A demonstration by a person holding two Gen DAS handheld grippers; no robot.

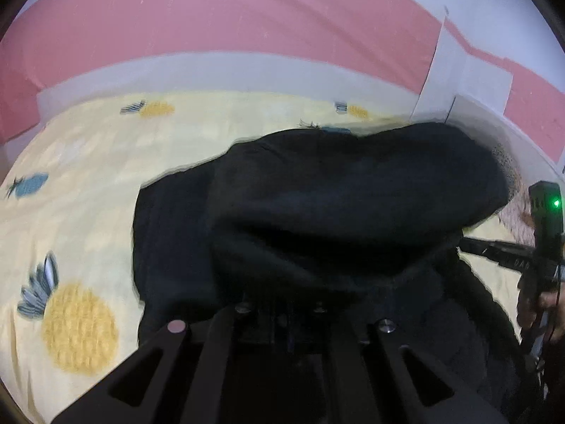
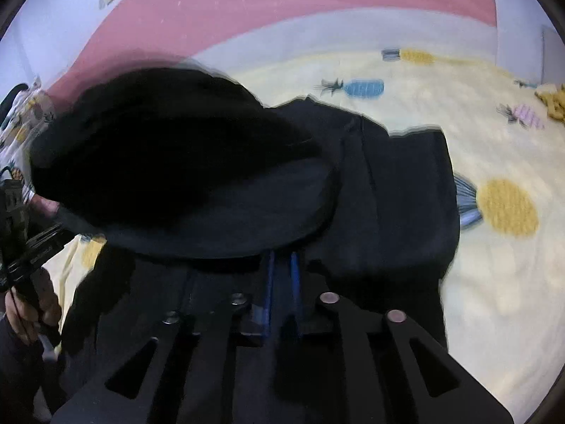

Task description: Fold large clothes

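— Where is the garment, and what do your tools do?

— The black garment (image 1: 317,219) lies on the bed sheet with pineapple print (image 1: 81,212), nearer to the edge where I stand. A part of it is lifted and hangs in a loose fold over the flat part. My right gripper (image 2: 280,265) has its blue fingers (image 2: 269,275) close together, and their tips go under the lifted cloth; I judge it is pinching the garment. My left gripper (image 1: 282,304) is buried in dark cloth, so I cannot tell if it is pressed together or spread.

— How will the cloth handle?

— I think it is soft and rather thick, like a knit or fleece. It sags, so it will not keep a shape. It is better to take it at the hem or corners, both sides at the same level.

— Which way does it point?

— The flat part seems to run from my edge toward the far edge, by the pink wall (image 1: 212,17). The pictures are blurred, so collar and hem I cannot tell.
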